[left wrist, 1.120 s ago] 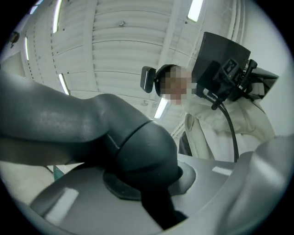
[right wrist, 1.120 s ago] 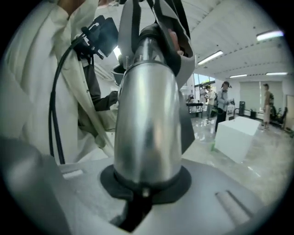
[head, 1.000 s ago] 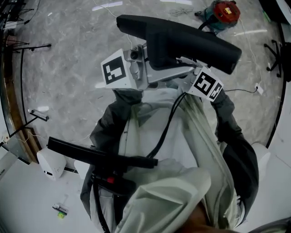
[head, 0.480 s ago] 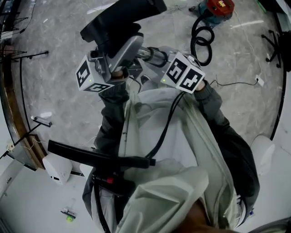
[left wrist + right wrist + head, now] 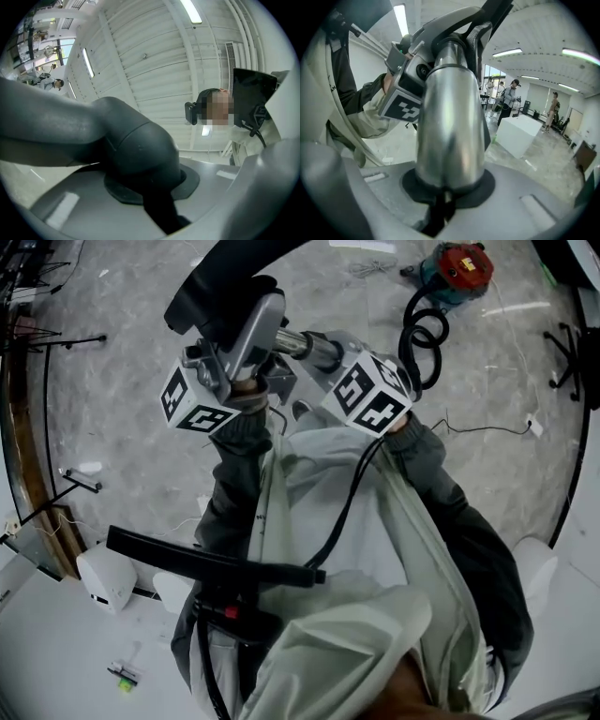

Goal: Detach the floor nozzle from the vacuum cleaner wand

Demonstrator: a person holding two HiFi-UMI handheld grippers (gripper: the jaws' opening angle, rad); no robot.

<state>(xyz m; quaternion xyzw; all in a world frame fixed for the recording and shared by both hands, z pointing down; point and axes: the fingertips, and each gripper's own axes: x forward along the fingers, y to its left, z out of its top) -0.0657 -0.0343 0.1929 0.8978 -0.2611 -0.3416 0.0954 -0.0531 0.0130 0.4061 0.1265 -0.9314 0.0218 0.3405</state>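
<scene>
The left tongs (image 5: 161,208) are clamped on the black neck of the floor nozzle (image 5: 225,279), which is held up above the marbled floor (image 5: 122,381) in front of the person. The right tongs (image 5: 440,206) are clamped on the shiny metal wand (image 5: 307,346), whose end meets the nozzle's neck. A red-topped canister vacuum (image 5: 459,266) with a coiled black hose (image 5: 422,326) sits beyond
</scene>
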